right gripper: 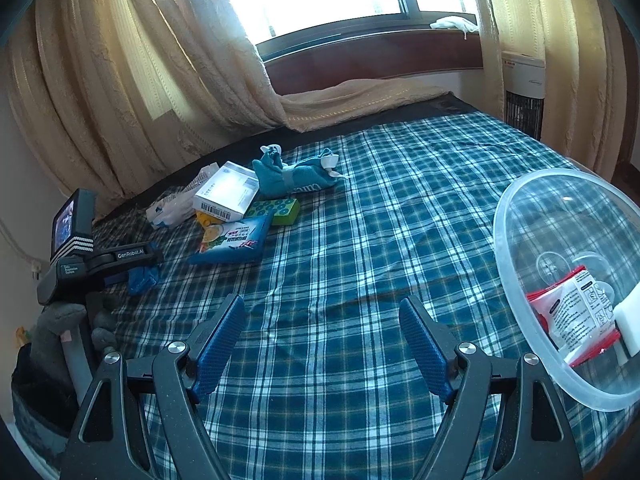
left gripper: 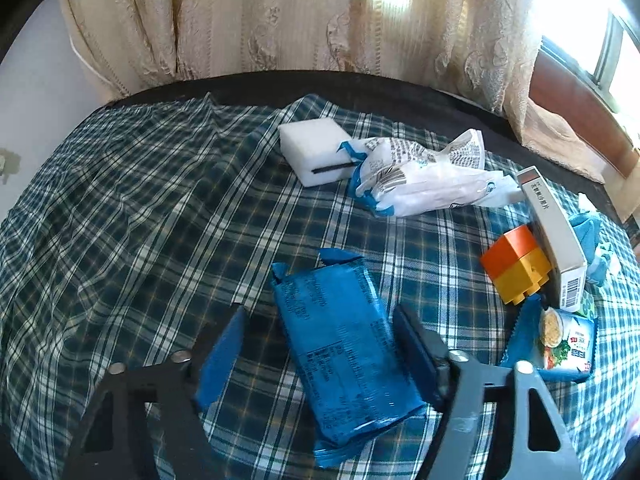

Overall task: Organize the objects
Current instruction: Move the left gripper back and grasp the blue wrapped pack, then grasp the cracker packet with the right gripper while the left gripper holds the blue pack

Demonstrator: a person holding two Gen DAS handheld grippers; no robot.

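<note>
The left gripper (left gripper: 320, 344) tilts steeply down over the plaid-covered bed (left gripper: 120, 220), its jaws straddling a blue packet (left gripper: 340, 344). The packet lies flat on the cloth, running away from the camera and slightly askew. The right pad looks to touch the packet's edge; the left pad stands clear of it, with cloth showing between, so the packet is not pinched.

Beyond it, toward the bed's far edge by the curtain, lie a white block (left gripper: 316, 152) and a crumpled white bag (left gripper: 420, 176), touching. To the right sit an orange-and-yellow brick (left gripper: 516, 264), a white box (left gripper: 556, 240) leaning on it, and a snack pouch (left gripper: 568, 340) just nearer.

The right gripper (right gripper: 322, 344) points down at a gentler angle over bare cloth, jaws spread with nothing between them. A clear bowl (right gripper: 520, 208) rests at the bed's right side, holding a red-and-white sachet (right gripper: 572, 312) and a white block. In this view the left gripper (right gripper: 144, 276) shows at the bed's left edge, held by a grey-gloved hand (right gripper: 60, 320), with the blue packet just visible at its tips.
</note>
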